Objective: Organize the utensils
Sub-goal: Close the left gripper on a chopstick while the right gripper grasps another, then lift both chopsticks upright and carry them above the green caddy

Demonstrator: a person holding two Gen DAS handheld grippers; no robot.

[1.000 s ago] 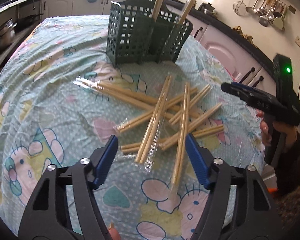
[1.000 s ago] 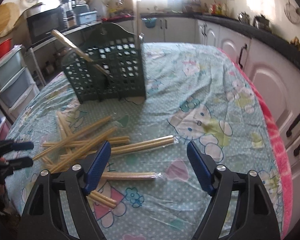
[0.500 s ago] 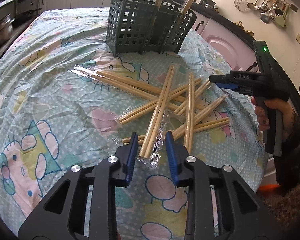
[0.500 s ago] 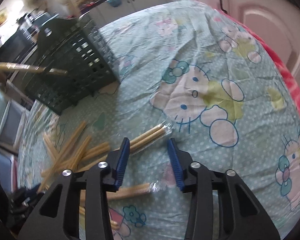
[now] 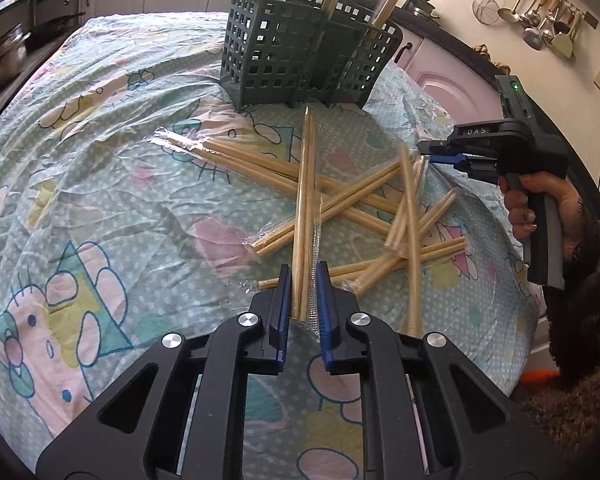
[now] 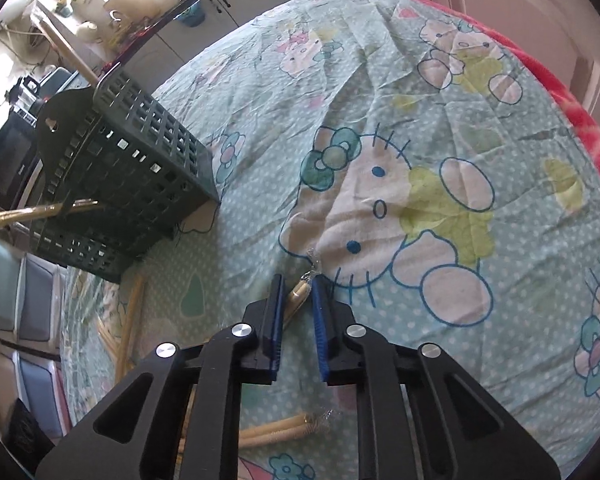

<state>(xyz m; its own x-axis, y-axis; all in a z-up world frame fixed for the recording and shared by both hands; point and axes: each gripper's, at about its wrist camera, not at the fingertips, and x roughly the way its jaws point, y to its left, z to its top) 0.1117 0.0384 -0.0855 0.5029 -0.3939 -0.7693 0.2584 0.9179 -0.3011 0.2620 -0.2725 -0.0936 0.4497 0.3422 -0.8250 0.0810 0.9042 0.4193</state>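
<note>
Wrapped chopsticks (image 5: 305, 200): left tongs (image 5: 302, 292) and right tongs (image 6: 296, 296) have just closed, each pinching a pair (grasp step); next, lift toward the holder (image 5: 300, 48) at twelve o'clock.

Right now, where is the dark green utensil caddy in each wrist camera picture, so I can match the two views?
Left wrist view: the green utensil caddy stands upright at top centre, beyond the scattered wrapped chopsticks, with chopsticks poking out of its top.
Right wrist view: the caddy sits at the left edge, midway up, tilted by the rolled camera.
Shared landmark: the cartoon-cat tablecloth under everything.
</note>
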